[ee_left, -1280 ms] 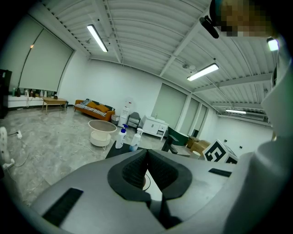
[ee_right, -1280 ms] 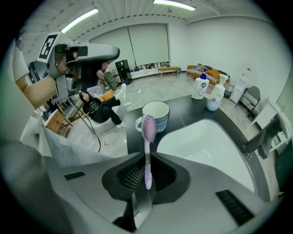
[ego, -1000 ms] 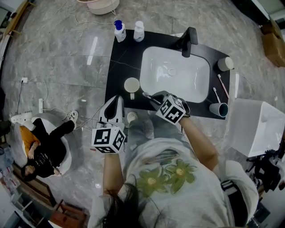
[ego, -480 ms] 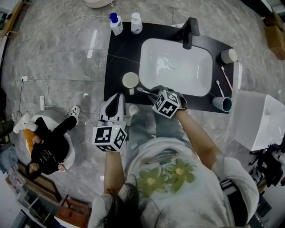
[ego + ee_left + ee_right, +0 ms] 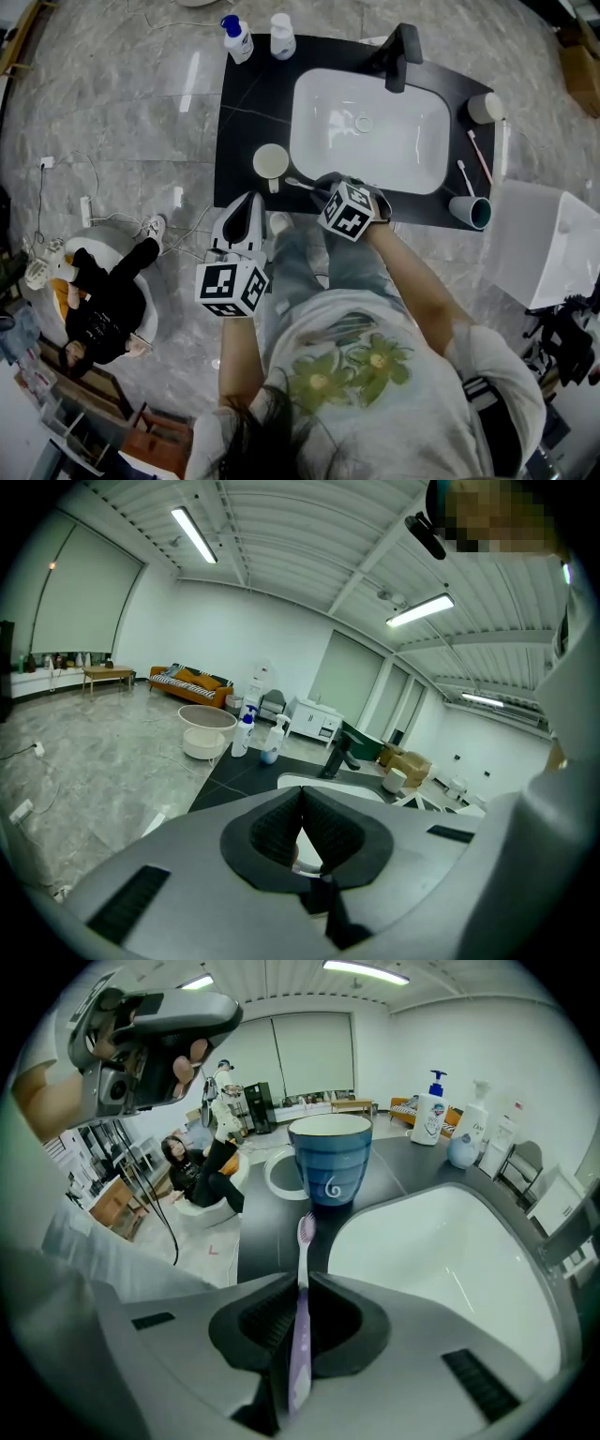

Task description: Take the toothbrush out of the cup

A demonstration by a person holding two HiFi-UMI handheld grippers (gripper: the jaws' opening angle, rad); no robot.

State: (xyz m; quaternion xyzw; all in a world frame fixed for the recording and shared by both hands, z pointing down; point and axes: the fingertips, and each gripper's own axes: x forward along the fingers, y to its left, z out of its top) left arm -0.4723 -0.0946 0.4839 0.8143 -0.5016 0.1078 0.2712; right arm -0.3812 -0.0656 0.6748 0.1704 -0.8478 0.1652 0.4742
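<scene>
My left gripper (image 5: 249, 200) hangs off the front left corner of the sink (image 5: 412, 141), over the grey marbled floor. Its ribbed black pads meet at the tips and there is nothing between them. Both grippers carry a cube printed with black-and-white square markers.

On the matte black counter (image 5: 251, 103) just left of the sink stands the cup (image 5: 330, 1171). It is round and ridged, blue outside and cream inside, with a white swirl painted on its side, and I see nothing in it.

The toothbrush (image 5: 300, 1354) is out of the cup. My right gripper (image 5: 302, 1277), at the sink's front left edge, is clamped narrow on its lilac plastic handle. The bristled head sticks out past the jaws and points at the cup, stopping just short of it, above the counter.

Behind the sink's left corner stand two plastic bottles: a pump bottle (image 5: 234, 37) with a blue top and a white spray bottle (image 5: 281, 36). Their labels are too small for me to read.

The sink is a glossy white rounded rectangle with a black faucet (image 5: 401, 54) at its back.

To the right of the sink are a white cup (image 5: 485, 107), a pink toothbrush (image 5: 479, 155), a pale toothbrush (image 5: 460, 175) lying flat, and a teal cup (image 5: 468, 211).
</scene>
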